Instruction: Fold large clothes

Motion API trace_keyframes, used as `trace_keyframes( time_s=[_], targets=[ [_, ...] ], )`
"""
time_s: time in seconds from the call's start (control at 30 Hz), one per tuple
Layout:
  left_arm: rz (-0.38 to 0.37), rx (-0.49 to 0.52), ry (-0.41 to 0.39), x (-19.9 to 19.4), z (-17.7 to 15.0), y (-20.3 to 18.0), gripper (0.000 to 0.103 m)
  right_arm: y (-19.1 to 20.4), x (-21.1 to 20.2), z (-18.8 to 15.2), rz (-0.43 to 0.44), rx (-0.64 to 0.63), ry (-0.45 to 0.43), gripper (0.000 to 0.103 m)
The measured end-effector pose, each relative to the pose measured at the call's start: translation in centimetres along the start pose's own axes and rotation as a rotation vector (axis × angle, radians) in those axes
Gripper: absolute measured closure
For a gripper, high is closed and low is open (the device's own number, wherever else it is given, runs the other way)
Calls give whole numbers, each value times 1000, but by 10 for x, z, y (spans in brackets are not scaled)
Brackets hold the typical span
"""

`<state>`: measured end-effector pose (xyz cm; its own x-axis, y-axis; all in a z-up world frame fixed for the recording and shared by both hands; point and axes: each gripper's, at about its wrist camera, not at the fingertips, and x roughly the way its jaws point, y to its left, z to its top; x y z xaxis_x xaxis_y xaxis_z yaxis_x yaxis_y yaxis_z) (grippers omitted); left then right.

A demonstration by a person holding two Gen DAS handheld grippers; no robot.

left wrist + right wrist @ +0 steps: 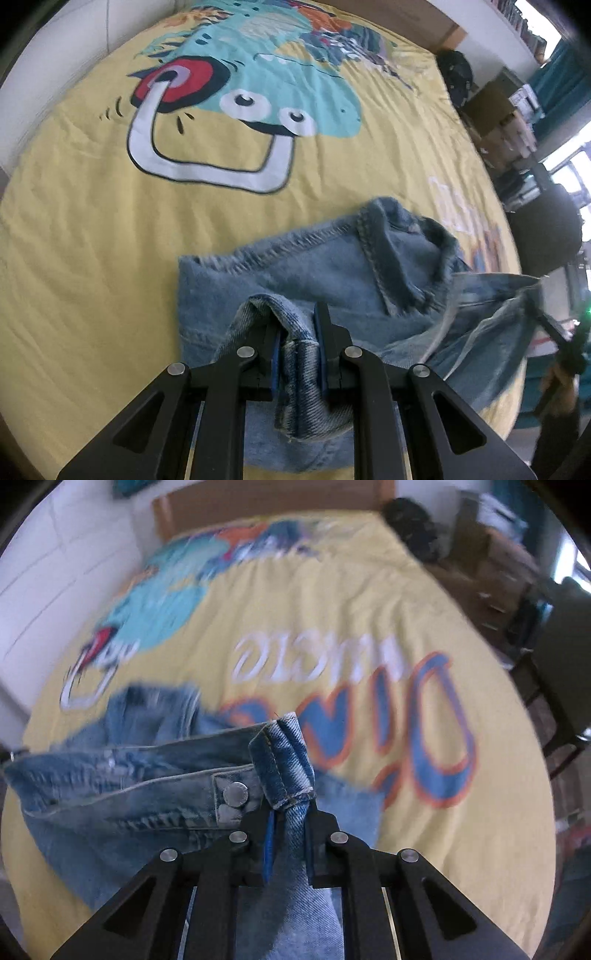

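Observation:
A pair of light blue jeans (295, 266) lies crumpled on a yellow bedspread (92, 240) with a cartoon print. My left gripper (298, 325) is shut on a folded edge of the denim, which bunches up between its blue pads. In the right wrist view the jeans (110, 794) stretch to the left, their waistband with a metal button (235, 794) close to the fingers. My right gripper (290, 812) is shut on the waistband end, which sticks up above the fingertips. The denim hangs taut between the two grippers.
The bedspread (369, 609) covers a bed with a wooden headboard (258, 498) at the far end. A white wall (55, 554) runs along the left. Cardboard boxes (498, 118) and a dark bag (456, 74) crowd the right side. A person's hand (561, 380) shows at the right edge.

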<state>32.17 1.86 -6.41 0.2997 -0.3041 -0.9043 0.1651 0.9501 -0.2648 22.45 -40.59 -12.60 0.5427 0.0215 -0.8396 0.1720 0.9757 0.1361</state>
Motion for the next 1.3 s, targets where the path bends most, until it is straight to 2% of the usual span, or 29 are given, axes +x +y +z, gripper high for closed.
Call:
trace_keyframes(
  time_s=[0.1,0.27,0.37,0.43,0.47,0.5,0.53,0.6,0.67,0.7,0.73,0.77,0.8,0.83,0.9,0.97,1.0,1.03,1.2,1.3],
  targets=[
    [8,-15,27,17,5,3,87,-6,14,0,-37,23,15,91],
    [82,-32,112,51,5,7,82,1,55,-12,-119,1,78,90],
    [62,-34,88,46,4,8,73,5,64,-16,-126,7,79,90],
    [30,-30,76,39,4,5,46,5,62,-15,-130,-9,73,89],
    [15,-32,70,36,5,4,37,6,63,-15,-125,-18,71,88],
    [15,-27,48,30,5,2,16,6,61,-15,-124,-24,66,86],
    [37,-14,23,25,7,-2,3,6,59,-16,-121,-26,64,83],
    [67,21,-31,10,8,-7,2,6,57,-16,-112,-22,60,77],
    [59,26,-45,1,8,-9,2,6,53,-16,-112,-24,49,73],
    [56,30,-50,-3,6,-10,2,7,49,-17,-123,-31,40,67],
    [59,41,-59,-8,3,-12,2,9,46,-16,-136,-37,32,54],
    [63,50,-65,-9,1,-15,2,10,41,-17,-147,-44,24,44],
    [68,66,-75,-12,-3,-18,2,12,36,-18,-145,-48,17,28],
    [67,77,-85,-13,-7,-22,1,14,31,-19,-134,-55,12,21],
    [65,107,-96,-12,-19,-33,1,22,20,-25,-118,-71,14,19],
    [61,140,-87,-5,-30,-47,1,32,14,-32,-111,-89,25,11],
    [62,163,-84,2,-38,-56,1,38,12,-37,-102,-99,26,3],
    [65,176,-86,5,-43,-62,1,47,9,-45,-84,-108,27,0],
    [73,209,-132,34,-81,-86,1,89,8,-80,-41,-113,11,0],
    [110,232,-78,63,-98,-88,1,115,18,-107,-18,-128,18,0]
  ],
)
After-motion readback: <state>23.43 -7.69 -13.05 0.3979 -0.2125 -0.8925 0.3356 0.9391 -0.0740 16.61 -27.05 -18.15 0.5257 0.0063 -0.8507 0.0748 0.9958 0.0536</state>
